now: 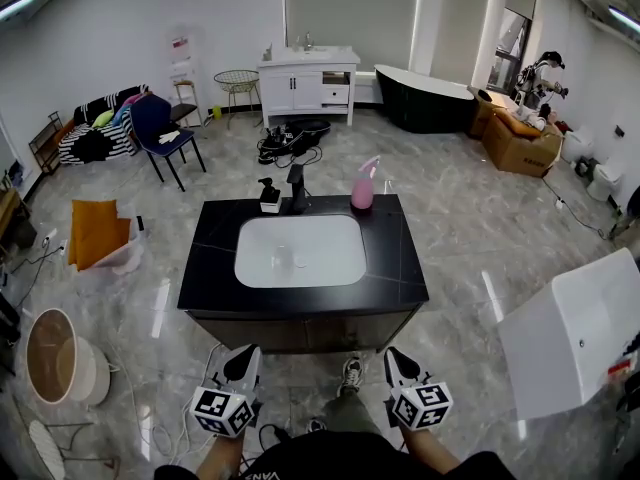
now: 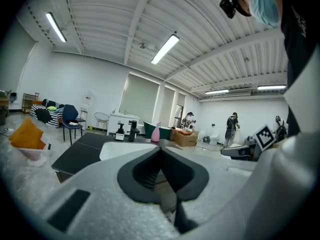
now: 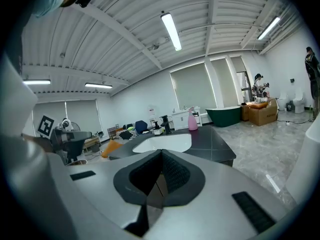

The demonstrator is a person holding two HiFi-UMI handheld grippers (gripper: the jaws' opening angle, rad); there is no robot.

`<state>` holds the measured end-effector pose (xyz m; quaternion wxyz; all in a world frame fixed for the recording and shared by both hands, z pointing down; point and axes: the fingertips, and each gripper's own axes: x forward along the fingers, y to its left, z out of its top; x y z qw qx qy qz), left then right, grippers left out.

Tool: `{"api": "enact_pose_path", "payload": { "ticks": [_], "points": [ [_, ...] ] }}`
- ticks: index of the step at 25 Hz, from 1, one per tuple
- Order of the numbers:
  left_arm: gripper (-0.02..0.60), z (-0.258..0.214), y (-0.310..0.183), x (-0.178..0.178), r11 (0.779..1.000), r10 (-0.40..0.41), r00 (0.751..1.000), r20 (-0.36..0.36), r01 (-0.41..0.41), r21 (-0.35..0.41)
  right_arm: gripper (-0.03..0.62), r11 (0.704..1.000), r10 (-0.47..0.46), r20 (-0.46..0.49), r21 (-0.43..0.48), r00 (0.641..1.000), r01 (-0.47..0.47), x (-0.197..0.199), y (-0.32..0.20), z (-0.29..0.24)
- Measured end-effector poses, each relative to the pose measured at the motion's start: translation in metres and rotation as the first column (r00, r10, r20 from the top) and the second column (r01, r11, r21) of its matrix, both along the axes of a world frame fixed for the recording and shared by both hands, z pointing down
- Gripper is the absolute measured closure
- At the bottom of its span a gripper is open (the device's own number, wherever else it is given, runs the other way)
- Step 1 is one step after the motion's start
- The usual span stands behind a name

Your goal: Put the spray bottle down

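- both of my grippers are shut and empty: the left gripper (image 1: 243,360) and the right gripper (image 1: 398,360) sit side by side at the bottom of the head view, well short of the tabletop (image 1: 395,268).
- in the left gripper view the dark pads meet in a closed seam with nothing between them, and the right gripper view shows the same.
- the spray bottle (image 1: 363,186) is pink and stands upright on the tabletop, just above the right end of the white basin (image 1: 300,251) in the head view. it is to the right of the black faucet (image 1: 297,188) and the small dispenser (image 1: 269,196).
- it is well apart from both grippers, so as i read it the bottle is already down and i have nothing in hand to set down.
- in both gripper views it shows as a small pink shape near the centre of the frame, beyond the basin.
- handling, as a guess: thin plastic, stiff enough for a light squeeze, smooth and probably a little slippery. it would be light if nearly empty, but i cannot tell how full it is.
- tall and narrow with the trigger head on top, it would likely tip if nudged high up.
- if i had to take it, i would close on the body around its middle, or on the neck just under the trigger head. i would stay off the trigger and keep the bottle upright.
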<state>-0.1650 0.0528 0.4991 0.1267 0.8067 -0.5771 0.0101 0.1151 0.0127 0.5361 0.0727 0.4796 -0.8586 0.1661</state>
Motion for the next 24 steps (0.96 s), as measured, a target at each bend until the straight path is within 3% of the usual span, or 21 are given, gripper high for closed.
{"api": "enact_pose_path", "payload": {
  "ticks": [6,24],
  "points": [
    [0.571,0.0,0.013,0.01,0.999,0.041,0.999,0.036,-0.041,0.006,0.595,1.0,-0.003,-0.038,-0.02,0.999,0.002,-0.004,0.017,0.009],
    [0.571,0.002,0.024,0.006,0.999,0.051,0.999,0.019,-0.051,0.007,0.596,1.0,-0.004,-0.038,0.004,0.999,0.004,-0.014,0.02,0.001]
  ]
}}
